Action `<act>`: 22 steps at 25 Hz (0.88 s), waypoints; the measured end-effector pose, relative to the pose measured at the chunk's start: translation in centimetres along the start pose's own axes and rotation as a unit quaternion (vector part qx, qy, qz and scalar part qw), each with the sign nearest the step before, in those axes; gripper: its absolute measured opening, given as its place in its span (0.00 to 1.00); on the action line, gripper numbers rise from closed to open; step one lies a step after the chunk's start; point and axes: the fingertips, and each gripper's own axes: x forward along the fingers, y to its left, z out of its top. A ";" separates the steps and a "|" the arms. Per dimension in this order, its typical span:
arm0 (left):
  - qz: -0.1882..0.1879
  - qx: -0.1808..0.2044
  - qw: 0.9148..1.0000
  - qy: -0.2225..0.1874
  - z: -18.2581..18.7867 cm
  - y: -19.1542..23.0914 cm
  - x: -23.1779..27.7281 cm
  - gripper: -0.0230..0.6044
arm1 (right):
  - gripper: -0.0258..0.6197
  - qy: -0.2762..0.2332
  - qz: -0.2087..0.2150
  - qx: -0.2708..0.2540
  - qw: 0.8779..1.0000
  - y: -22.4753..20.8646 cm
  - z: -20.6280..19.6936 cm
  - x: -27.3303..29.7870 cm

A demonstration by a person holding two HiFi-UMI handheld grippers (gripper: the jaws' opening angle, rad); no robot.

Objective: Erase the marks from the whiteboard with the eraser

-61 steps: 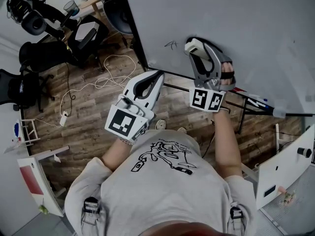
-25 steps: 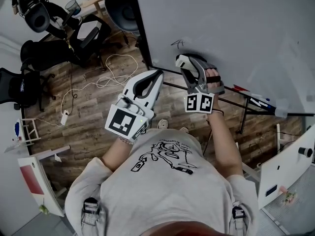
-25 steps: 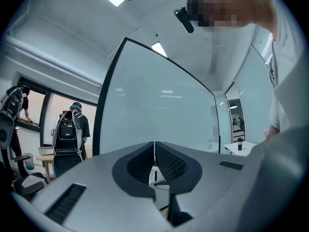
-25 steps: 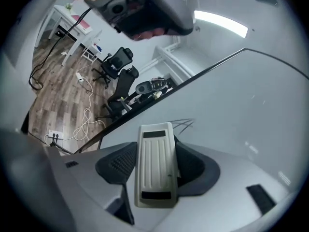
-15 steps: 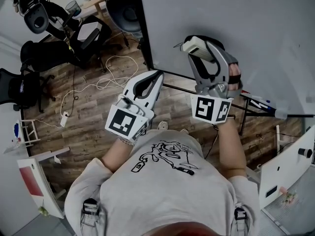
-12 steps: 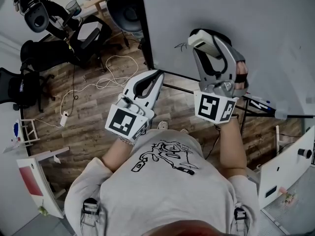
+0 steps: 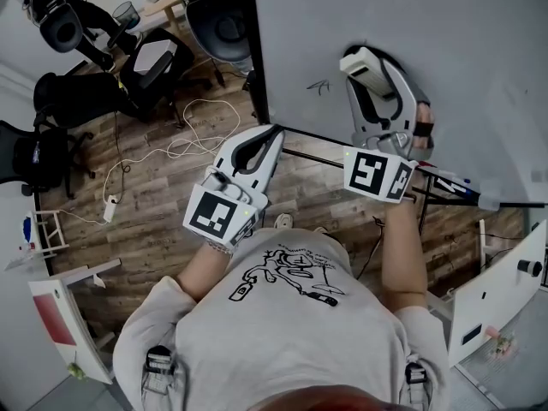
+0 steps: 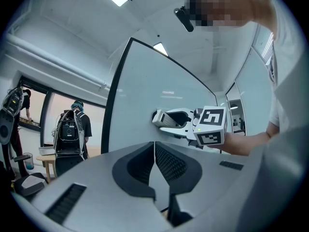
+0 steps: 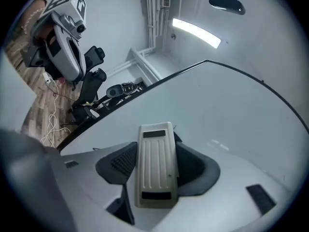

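We cannot see the wiping side of the eraser (image 9: 155,170). Only its ribbed, cream-white back shows, with a dark patch at each end. The right tool (image 7: 366,60) squeezes it from both sides and hides most of it from above. The eraser's front end meets the whiteboard (image 7: 462,32), whose top and right side run out of the picture. A small dark mark (image 7: 318,86), too tiny to read, sits just left of the eraser. The left tool (image 7: 271,134) is closed on nothing, apart from the right one.
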 end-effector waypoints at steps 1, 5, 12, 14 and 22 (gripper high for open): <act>-0.001 0.000 1.000 0.001 -0.1 0.1 0.1 0.07 | 0.44 0.000 -0.002 0.000 1.000 0.0 0.0 0.1; -0.006 0.000 1.000 0.003 -0.2 0.3 0.1 0.07 | 0.44 0.001 0.000 -0.005 1.000 1.1 -0.2 0.3; -0.007 -0.001 1.000 0.002 -0.2 0.4 -0.3 0.07 | 0.44 0.001 0.008 -0.025 1.000 4.1 -0.3 1.0; -0.006 -0.001 1.000 0.003 -0.2 0.4 -0.4 0.07 | 0.44 0.000 0.009 -0.028 1.000 4.7 -0.3 1.2; 0.001 -0.001 1.000 0.003 -0.3 0.9 -0.9 0.07 | 0.44 -0.002 0.024 -0.035 0.999 7.0 -0.5 1.7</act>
